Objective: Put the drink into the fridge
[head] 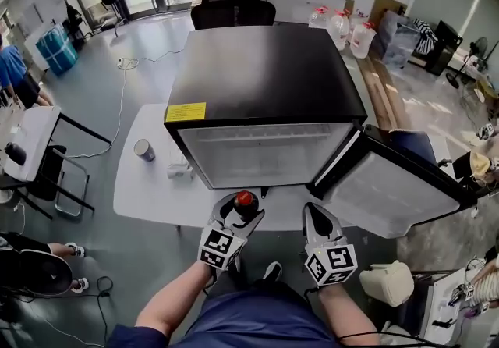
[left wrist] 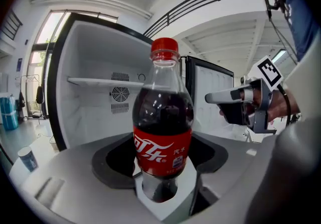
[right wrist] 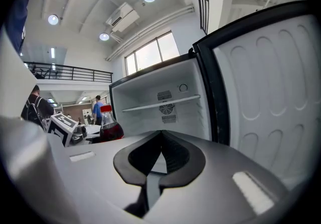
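Note:
A cola bottle (left wrist: 162,132) with a red cap and red label stands upright between the jaws of my left gripper (left wrist: 161,178), which is shut on it. In the head view that bottle (head: 245,201) shows its red cap just in front of the open black mini fridge (head: 265,97). The fridge's white inside (left wrist: 100,102) has one shelf and nothing on it; its door (head: 394,190) hangs open to the right. My right gripper (right wrist: 159,155) is shut with nothing in it, beside the left gripper (head: 234,221) and facing the fridge opening. The bottle (right wrist: 108,126) shows at its left.
The fridge stands on a low white table (head: 148,190) with a can (head: 144,150) and a small white object (head: 179,170) at its left. A black office chair (head: 232,5) stands behind it. Water jugs (head: 343,28) sit at the back right. A desk and chair (head: 35,151) are at the left.

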The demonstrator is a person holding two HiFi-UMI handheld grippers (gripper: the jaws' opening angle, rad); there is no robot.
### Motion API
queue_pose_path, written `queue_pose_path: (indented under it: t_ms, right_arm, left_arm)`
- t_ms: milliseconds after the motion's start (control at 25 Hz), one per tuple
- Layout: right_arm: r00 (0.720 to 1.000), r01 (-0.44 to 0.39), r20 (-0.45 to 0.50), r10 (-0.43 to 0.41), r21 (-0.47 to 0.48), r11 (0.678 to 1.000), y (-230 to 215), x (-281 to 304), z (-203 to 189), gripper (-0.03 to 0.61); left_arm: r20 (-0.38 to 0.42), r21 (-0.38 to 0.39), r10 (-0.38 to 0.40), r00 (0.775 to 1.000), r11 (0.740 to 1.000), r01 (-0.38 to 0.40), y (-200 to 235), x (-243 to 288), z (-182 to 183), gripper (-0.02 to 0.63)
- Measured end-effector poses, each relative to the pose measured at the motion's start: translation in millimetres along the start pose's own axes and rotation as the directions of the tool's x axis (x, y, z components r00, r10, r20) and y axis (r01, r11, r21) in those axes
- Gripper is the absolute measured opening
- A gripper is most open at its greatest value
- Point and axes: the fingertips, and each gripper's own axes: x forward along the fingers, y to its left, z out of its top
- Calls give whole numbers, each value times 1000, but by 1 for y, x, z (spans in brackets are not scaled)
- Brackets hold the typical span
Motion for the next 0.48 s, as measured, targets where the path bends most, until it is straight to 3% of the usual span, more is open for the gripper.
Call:
queue_pose_path:
  t_ms: [480]
  right_arm:
    - [970,244,-2,-244,28,969,-23,-38,-5,6]
  left_arm:
    - [-39,18,-130,991,991,131,16,71,-9,313]
